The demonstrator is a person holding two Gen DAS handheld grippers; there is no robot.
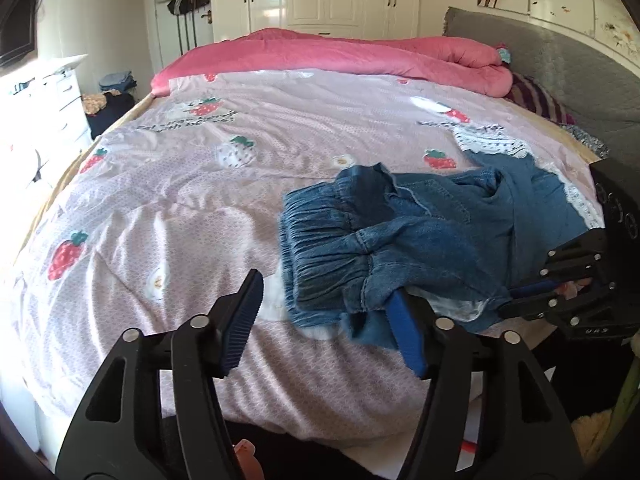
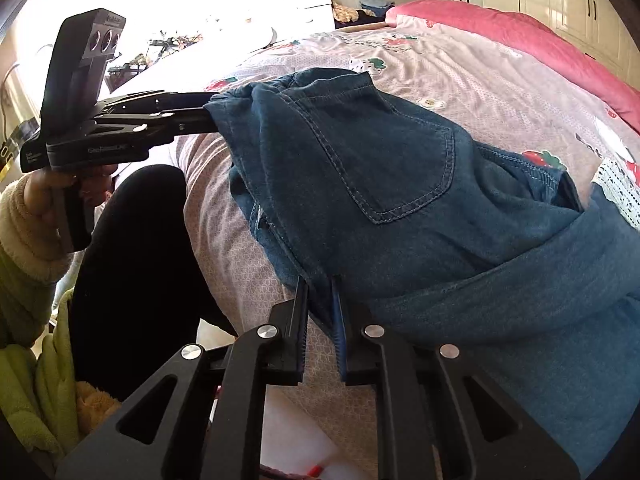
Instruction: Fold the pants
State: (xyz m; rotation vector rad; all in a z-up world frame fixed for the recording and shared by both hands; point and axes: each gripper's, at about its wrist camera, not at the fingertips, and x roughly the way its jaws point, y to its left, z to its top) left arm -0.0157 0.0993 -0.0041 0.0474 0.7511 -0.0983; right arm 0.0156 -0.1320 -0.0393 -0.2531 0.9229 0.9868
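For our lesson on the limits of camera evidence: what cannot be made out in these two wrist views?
- Legs of the blue denim pants: right wrist view, cut off by the picture's right edge.
- Fabric under the pants' elastic waistband: left wrist view, hidden by bunched folds.
- Lettering on the pink strawberry-print quilt: left wrist view, too blurred to read.

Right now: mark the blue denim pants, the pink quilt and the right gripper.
blue denim pants (image 2: 400, 168): right wrist view, back pocket.
pink quilt (image 1: 320, 46): left wrist view, middle of its top fold.
right gripper (image 2: 320, 280): right wrist view, between its fingertips, on pinched denim.
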